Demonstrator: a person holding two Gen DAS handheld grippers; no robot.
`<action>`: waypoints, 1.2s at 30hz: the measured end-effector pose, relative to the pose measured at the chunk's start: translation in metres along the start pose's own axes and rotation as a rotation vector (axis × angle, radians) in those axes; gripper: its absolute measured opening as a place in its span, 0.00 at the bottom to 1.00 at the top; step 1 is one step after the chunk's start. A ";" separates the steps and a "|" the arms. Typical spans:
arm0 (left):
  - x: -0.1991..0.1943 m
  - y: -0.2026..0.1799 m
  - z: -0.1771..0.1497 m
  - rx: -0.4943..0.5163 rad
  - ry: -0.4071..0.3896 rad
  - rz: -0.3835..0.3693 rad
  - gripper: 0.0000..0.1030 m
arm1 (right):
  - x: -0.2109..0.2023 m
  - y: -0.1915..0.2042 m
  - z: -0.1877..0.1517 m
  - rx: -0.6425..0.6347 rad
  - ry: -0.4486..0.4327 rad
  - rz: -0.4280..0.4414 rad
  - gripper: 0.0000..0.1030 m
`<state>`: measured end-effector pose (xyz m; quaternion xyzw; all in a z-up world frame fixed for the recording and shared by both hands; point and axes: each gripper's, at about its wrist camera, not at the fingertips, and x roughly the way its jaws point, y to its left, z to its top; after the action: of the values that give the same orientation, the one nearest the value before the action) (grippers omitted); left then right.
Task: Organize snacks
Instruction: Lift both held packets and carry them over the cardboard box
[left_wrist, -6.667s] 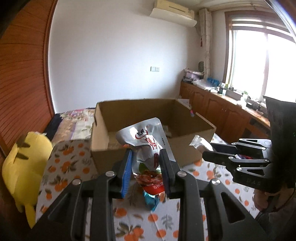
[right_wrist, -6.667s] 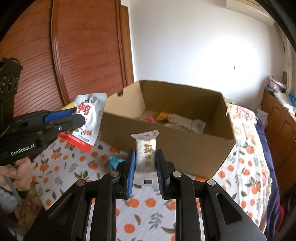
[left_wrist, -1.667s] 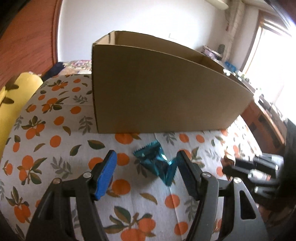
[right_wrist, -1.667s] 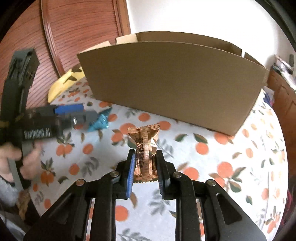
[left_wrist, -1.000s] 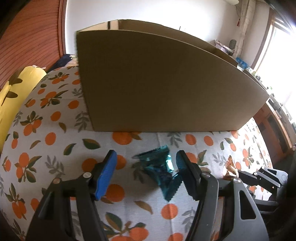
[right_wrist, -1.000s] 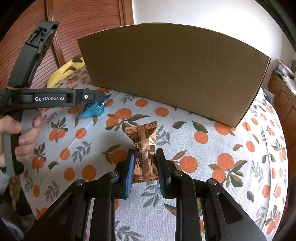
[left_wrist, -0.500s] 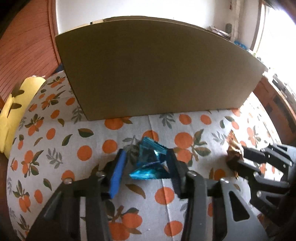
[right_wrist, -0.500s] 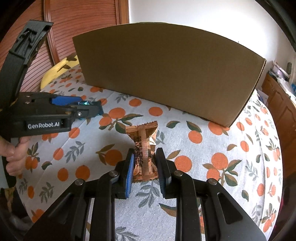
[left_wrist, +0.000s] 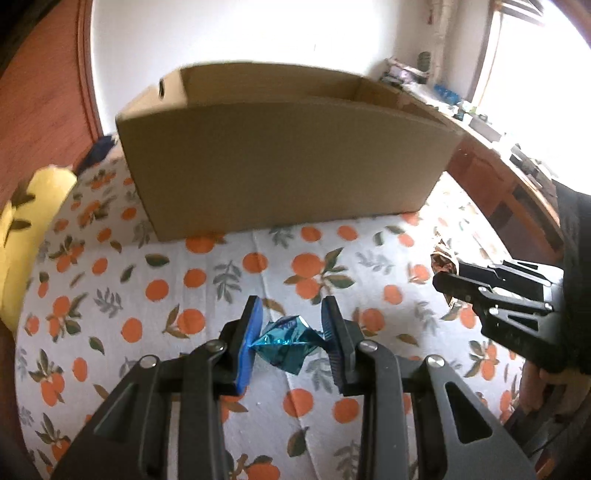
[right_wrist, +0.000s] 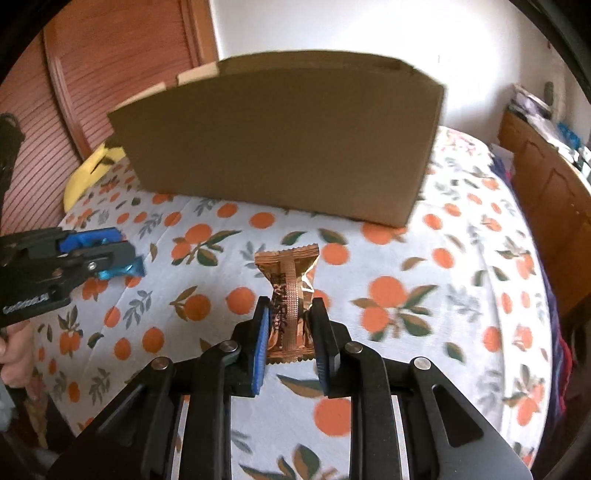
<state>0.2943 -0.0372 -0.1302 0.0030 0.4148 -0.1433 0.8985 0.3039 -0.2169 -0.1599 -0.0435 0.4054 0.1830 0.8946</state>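
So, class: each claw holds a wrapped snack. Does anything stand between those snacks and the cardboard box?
Only the cardboard box's own near wall, which rises above the teal snack and the copper snack. The tablecloth between shows nothing else.

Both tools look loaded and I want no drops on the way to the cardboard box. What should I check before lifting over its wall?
1. Left tool shut on blue foil snack: ok, jaws just closed on it.
2. Right tool shut on bronze wrapped snack: ok.
3. Both snacks off the orange-print cloth: cannot tell.
4. Cardboard box top open: ok.
5. Room inside box: cannot tell, near wall hides it.
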 end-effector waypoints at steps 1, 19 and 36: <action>-0.005 -0.003 0.001 0.012 -0.012 -0.003 0.30 | -0.005 -0.002 0.000 0.009 -0.004 -0.001 0.19; -0.069 -0.024 0.033 0.097 -0.167 -0.127 0.30 | -0.098 0.002 0.022 0.026 -0.150 -0.062 0.19; -0.058 -0.007 0.094 0.090 -0.260 -0.150 0.30 | -0.096 -0.001 0.065 -0.012 -0.201 -0.027 0.19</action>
<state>0.3271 -0.0408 -0.0243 -0.0064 0.2872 -0.2278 0.9304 0.2923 -0.2311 -0.0456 -0.0358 0.3119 0.1766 0.9329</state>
